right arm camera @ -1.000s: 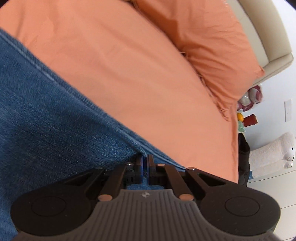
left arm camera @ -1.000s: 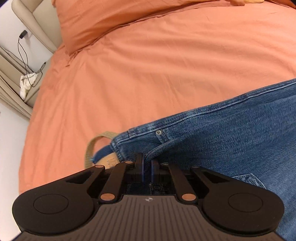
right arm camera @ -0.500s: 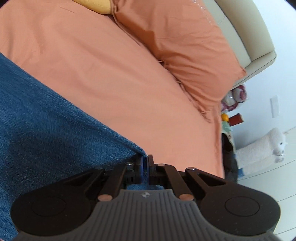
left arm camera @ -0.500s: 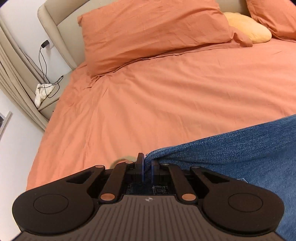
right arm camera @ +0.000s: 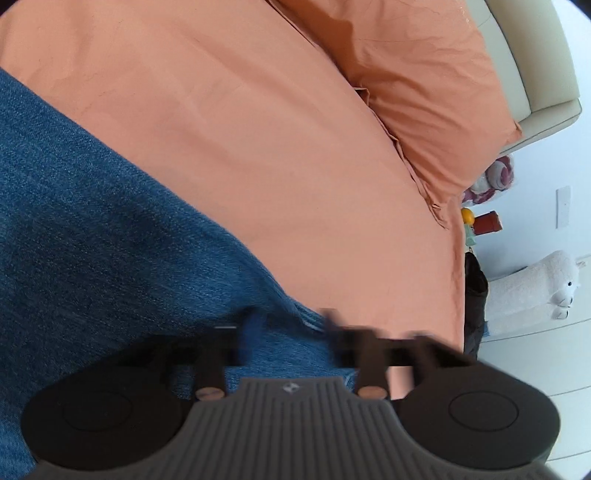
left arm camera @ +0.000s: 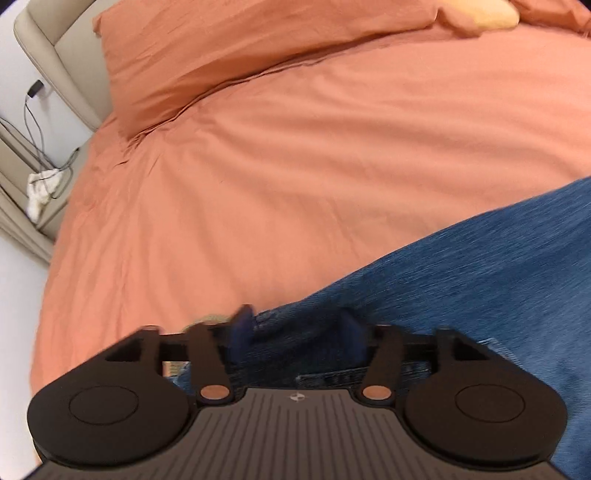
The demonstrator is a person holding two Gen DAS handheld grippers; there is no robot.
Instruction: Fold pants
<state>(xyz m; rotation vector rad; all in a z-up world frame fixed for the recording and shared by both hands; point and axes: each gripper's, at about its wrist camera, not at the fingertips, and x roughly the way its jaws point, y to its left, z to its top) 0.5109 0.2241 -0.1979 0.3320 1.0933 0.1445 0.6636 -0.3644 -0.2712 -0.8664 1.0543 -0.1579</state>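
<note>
Blue denim pants (left arm camera: 461, 273) lie on an orange bed sheet (left arm camera: 295, 166). In the left wrist view my left gripper (left arm camera: 297, 328) is open, its blue pads apart over the pants' near left corner, with denim lying loose between them. A tan belt end (left arm camera: 212, 319) peeks out by the left pad. In the right wrist view the pants (right arm camera: 92, 229) fill the left side. My right gripper (right arm camera: 291, 328) is open, blurred, its fingers spread over the pants' near right corner.
Orange pillows (left arm camera: 240, 55) and a yellow cushion (left arm camera: 491, 14) lie at the bed's head by a beige headboard (left arm camera: 48, 66). A nightstand with cables (left arm camera: 40, 177) stands left. Toys and a white plush (right arm camera: 535, 291) stand right of the bed (right arm camera: 258, 129).
Both grippers were shut on the pants' corners and have opened, letting the denim go. Both cameras dropped lower toward the bed after rising half a second ago.
</note>
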